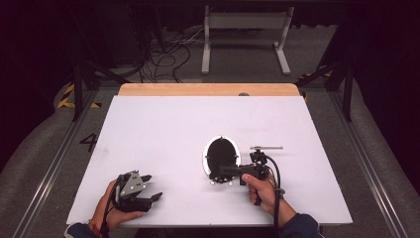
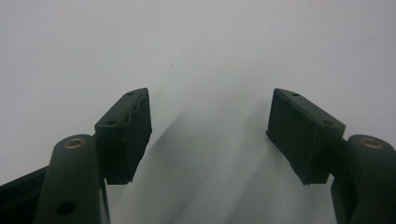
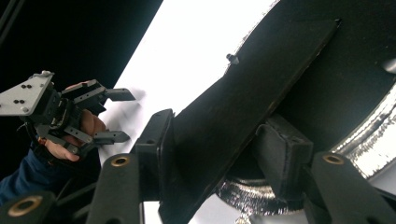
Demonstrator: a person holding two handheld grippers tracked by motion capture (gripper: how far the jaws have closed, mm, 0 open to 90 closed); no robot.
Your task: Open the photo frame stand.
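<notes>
The white table [image 1: 163, 129] presents a smooth, matt, flat surface with a wooden strip along its far edge. Right of centre on it lies the work item, a round black dish [image 1: 221, 154] with a bright, crinkled, foil-like rim. A flat, rigid, matt black strip [image 3: 243, 107] is seen slanting across the dish in the right gripper view.

The right gripper [image 1: 220, 173] is held at the near edge of the dish, with its jaws roughly half open and set either side of the strip. One pad lies against the strip. Whether the opposite pad presses on it cannot be told.

The left gripper [image 1: 152, 186] is held over bare table at the near left, well apart from the dish. Its jaws are spread wide and nothing is held.

A thin metal rod [image 1: 266, 147] lies just beyond the right gripper.

Hazards, as judged:
- The strip may slip or pivot if it is lifted under light pad contact, as its faces are smooth.
- The dish may be dragged across the slick table, as it is not steadied by the left gripper.
- The foil-like rim may be dented by a jaw.
</notes>
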